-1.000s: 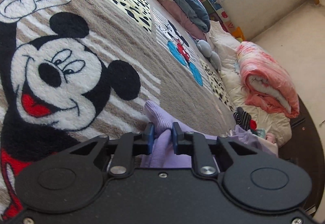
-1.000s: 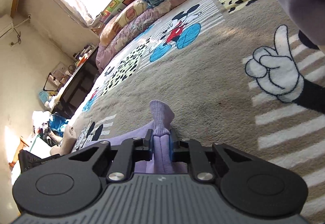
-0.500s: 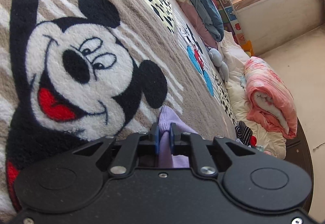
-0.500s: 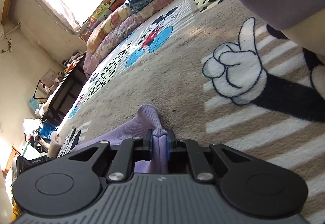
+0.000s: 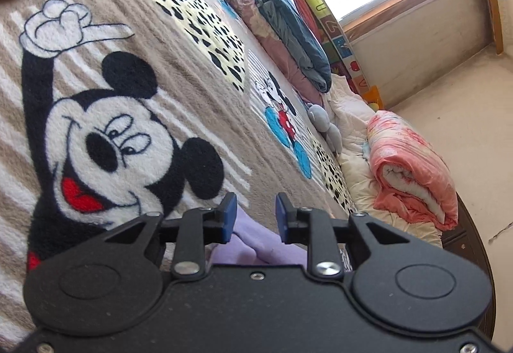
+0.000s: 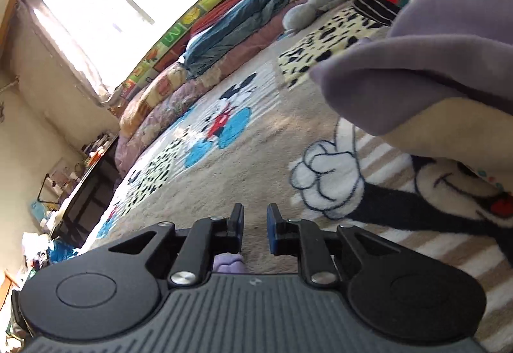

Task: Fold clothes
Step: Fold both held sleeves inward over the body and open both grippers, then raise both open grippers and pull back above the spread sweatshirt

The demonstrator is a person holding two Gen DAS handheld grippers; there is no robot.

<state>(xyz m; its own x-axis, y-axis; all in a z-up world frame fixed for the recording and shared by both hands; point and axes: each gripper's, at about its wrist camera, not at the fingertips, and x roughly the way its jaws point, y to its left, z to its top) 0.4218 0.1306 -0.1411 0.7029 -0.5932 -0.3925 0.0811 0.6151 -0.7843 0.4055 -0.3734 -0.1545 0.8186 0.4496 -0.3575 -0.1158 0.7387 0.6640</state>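
The soft lilac knit garment (image 5: 256,245) lay rumpled on the beige cartoon-mouse fleece blanket (image 5: 192,90), mostly hidden beneath both tools. The left gripper (image 5: 253,218) and right gripper (image 6: 255,229) gaped apart, holding nothing.

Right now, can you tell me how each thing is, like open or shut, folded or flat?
left gripper: open, holding nothing
right gripper: open, holding nothing
purple garment: released, lying bunched on the blanket
Mickey blanket: spread flat
pink quilt: rolled up
blue bedding: folded, piled by the window
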